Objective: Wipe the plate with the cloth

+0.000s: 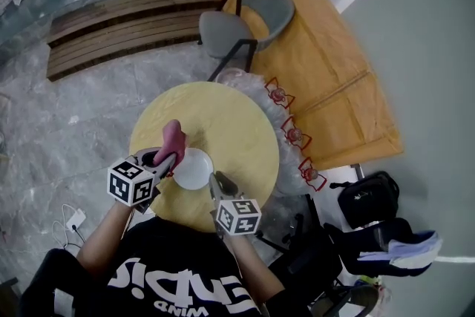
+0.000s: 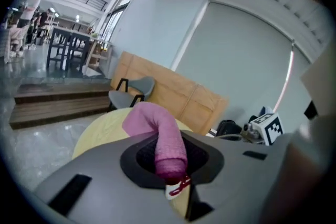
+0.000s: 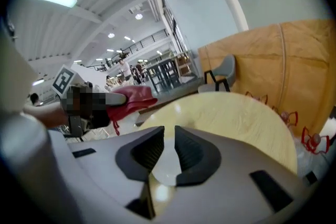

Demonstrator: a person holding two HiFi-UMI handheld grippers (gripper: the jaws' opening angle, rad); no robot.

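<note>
Plate (image 1: 191, 168): round, white, glossy, at the near edge of the round pale-yellow table (image 1: 237, 122). We have its rim pinched in the right gripper (image 3: 169, 150), jaws nearly together on it. Cloth (image 2: 164, 136) is a soft pink, fine-ribbed roll that droops at the top, and our left gripper (image 1: 168, 158) jaws clamp one end, just beside the plate.

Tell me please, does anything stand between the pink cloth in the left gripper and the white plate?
Nothing visible does. The cloth, clamped in the left gripper, sits close beside the left rim of the plate in the head view, with no object between them. The right gripper grips the plate's opposite rim, away from that side.
</note>
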